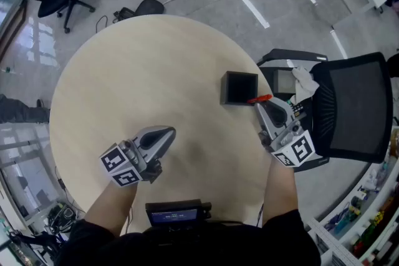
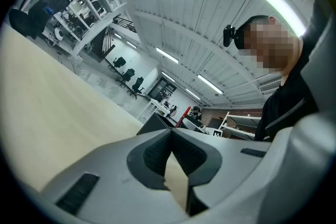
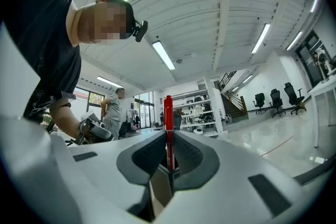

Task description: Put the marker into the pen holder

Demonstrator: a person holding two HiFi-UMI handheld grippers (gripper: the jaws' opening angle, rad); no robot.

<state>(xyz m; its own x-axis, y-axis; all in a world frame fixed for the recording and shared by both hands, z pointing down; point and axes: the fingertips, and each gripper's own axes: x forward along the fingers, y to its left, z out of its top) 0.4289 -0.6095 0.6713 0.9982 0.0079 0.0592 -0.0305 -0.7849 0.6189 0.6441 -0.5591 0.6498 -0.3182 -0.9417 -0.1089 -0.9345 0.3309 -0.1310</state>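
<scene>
While right tongs (image 1: 260,105) clamp one marker (image 1: 261,98) beside one pen holder (image 1: 240,88), left tongs (image 1: 170,131) — empty — are closed.

I'm looking at a round, pale wood counter (image 1: 124,84) filling the middle of the head view. A black square pen holder (image 1: 240,88) stands on it right of centre, close to the rim. A small black screen (image 1: 175,213) sits at the bottom-centre edge, though I can't tell if it rests on the wood.

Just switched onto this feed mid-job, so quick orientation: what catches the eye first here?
The red marker clamped in the right tongs stands out, right beside the black pen holder near the right edge of the round table, not yet inside it. The left tongs are shut and empty over the table's near side.
</scene>
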